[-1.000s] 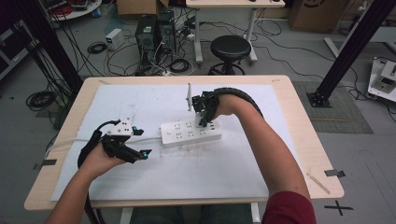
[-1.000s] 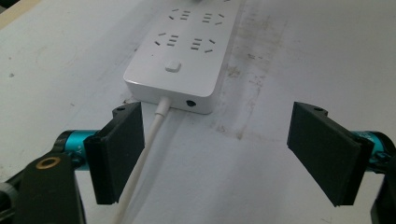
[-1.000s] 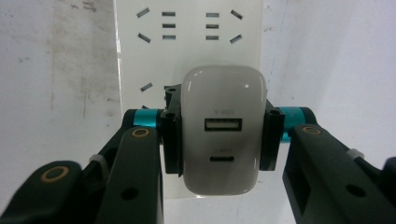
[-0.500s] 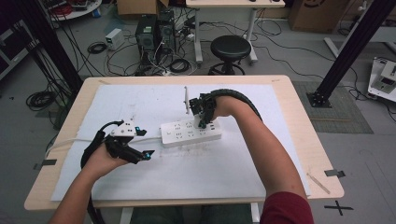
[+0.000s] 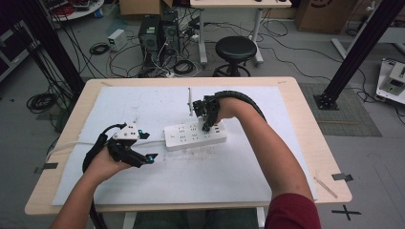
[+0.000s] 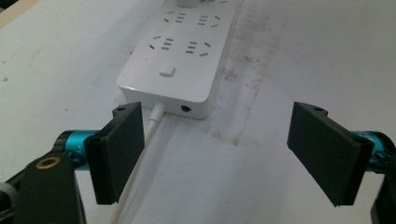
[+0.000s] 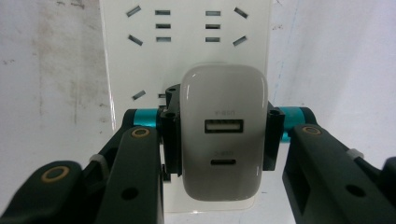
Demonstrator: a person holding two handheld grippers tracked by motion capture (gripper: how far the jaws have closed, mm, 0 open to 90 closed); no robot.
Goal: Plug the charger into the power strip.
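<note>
A white power strip (image 5: 187, 138) lies on the white sheet in the middle of the table, with its cord running off to the left. My right gripper (image 5: 206, 125) points down over the strip's right half and is shut on a white USB charger (image 7: 224, 140), its pads pressing on the charger's two sides. The charger sits right over the strip's sockets (image 7: 187, 42). My left gripper (image 5: 146, 145) rests open on the sheet just left of the strip's cord end (image 6: 180, 60). Nothing is between its jaws apart from the white cord (image 6: 144, 140) passing near the left pad.
A white sheet (image 5: 143, 191) covers most of the wooden table (image 5: 315, 143). A thin white stick (image 5: 189, 100) stands upright beside the right hand. Behind the table are a black stool (image 5: 235, 50), computer cases (image 5: 160, 31) and loose cables on the floor.
The right hand has shifted only very slightly over the strip, still holding the charger. The left hand has stayed where it was.
</note>
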